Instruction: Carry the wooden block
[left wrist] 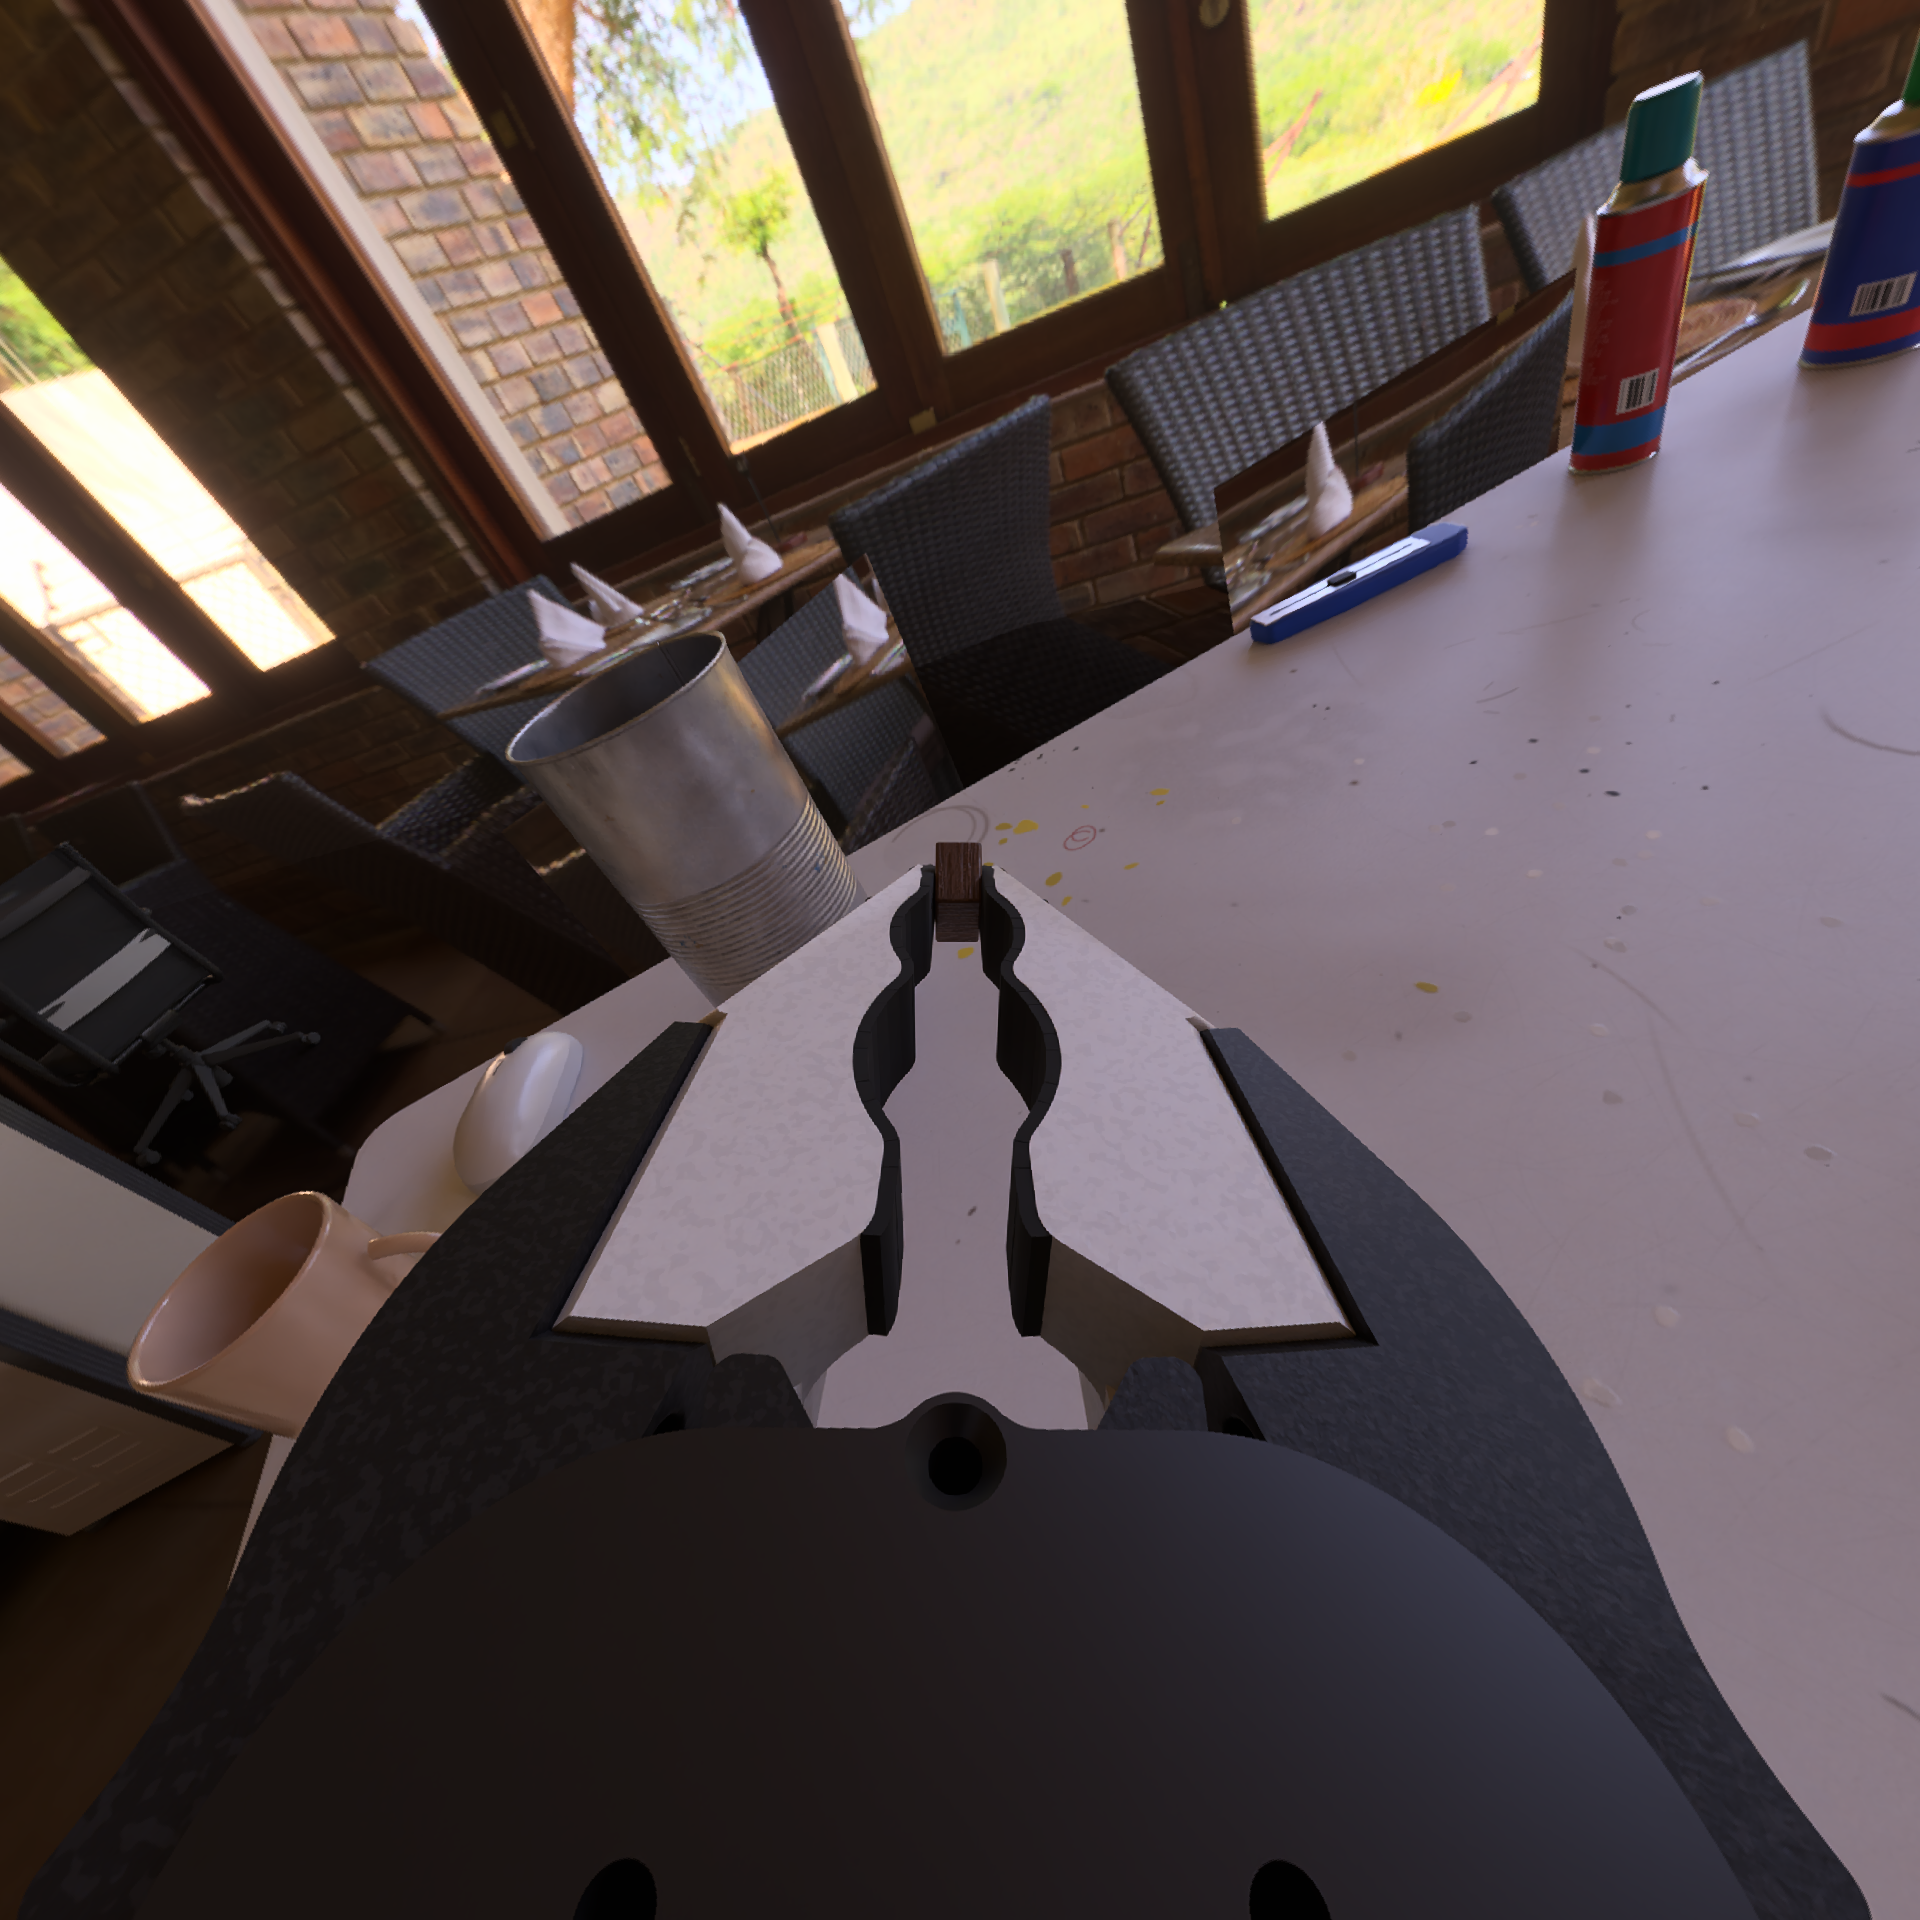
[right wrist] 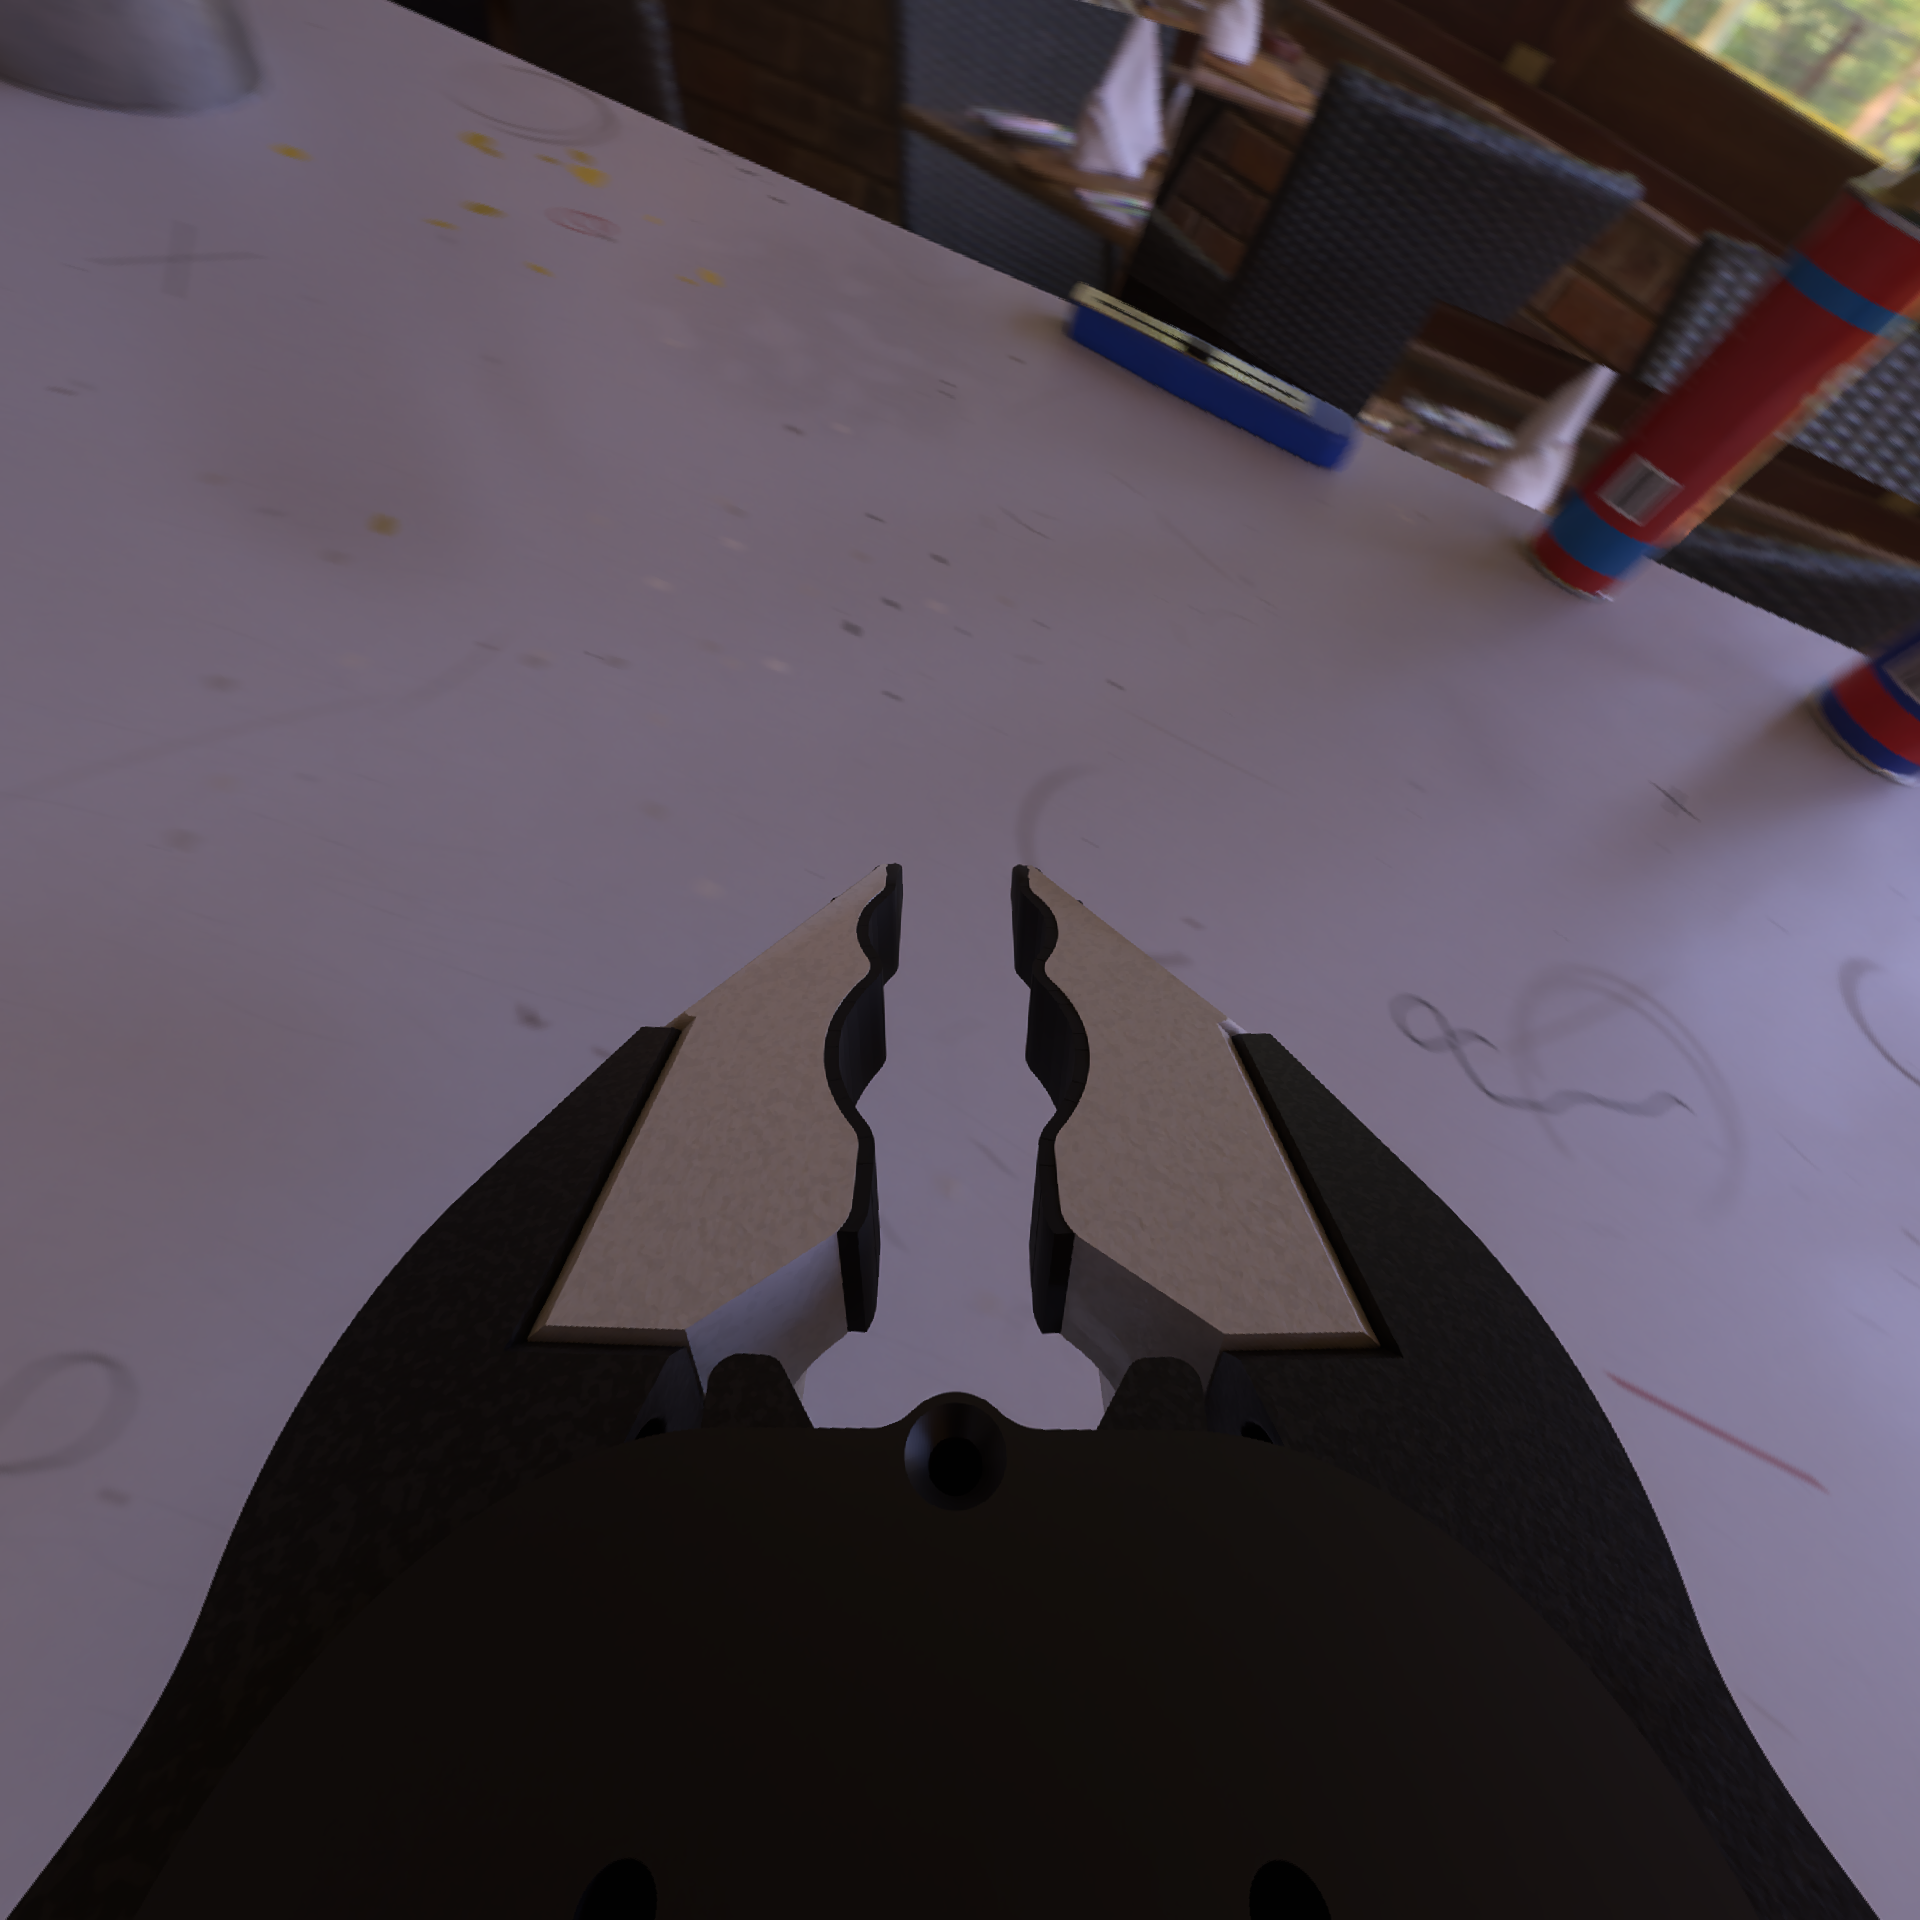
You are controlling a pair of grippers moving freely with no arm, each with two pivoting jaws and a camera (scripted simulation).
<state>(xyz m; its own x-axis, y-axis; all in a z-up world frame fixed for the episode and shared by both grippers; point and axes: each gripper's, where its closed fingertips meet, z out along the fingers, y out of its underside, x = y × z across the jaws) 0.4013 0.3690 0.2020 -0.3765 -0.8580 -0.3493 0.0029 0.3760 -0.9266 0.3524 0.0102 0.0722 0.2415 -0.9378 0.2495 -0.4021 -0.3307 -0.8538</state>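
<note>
A small dark wooden block (left wrist: 957,889) sits pinched between the tips of my left gripper (left wrist: 957,902), which is shut on it and holds it above the white table (left wrist: 1455,987). The block's top sticks out above the fingertips. My right gripper (right wrist: 957,883) is open and empty, with a narrow gap between its fingers, over a bare part of the table (right wrist: 623,623). The block does not show in the right wrist view.
A metal bucket (left wrist: 686,810) stands just left of the left gripper. A white mouse (left wrist: 516,1107) and a pink mug (left wrist: 260,1309) lie at the left edge. A blue box cutter (left wrist: 1361,582) (right wrist: 1210,379) and two spray cans (left wrist: 1636,291) (right wrist: 1704,405) stand far right.
</note>
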